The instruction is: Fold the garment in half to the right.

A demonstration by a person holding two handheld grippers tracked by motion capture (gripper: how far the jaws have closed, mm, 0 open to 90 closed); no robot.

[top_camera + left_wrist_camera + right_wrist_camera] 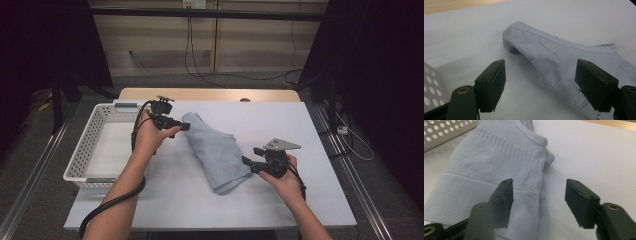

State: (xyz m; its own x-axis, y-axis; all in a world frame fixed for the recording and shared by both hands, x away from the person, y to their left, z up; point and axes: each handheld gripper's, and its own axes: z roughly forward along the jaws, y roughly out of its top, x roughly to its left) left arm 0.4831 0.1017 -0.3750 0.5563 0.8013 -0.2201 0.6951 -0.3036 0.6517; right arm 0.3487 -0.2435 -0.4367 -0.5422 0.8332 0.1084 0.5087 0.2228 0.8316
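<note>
From above, the pale blue garment [216, 152] lies folded mid-sheet, with free white sheet [300, 200] around and the basket [85, 145] at left. Left gripper [184, 127] is at its far end, right gripper [248, 160] at its near edge.

Along the left gripper [540, 82], the jaws stand wide, the ribbed cloth [554, 60] under them unpinched.

Along the right gripper [537, 200], the jaws are apart over the hem [524, 195], gripping nothing.

1. The white perforated basket [95, 145] blocks the bench's [310, 200] left edge; its walls bar level passage.
2. The folded light-blue garment [215, 152] lies low mid-bench, between both hand-held grippers.
3. Bench surface right of and in front of the garment is open.
</note>
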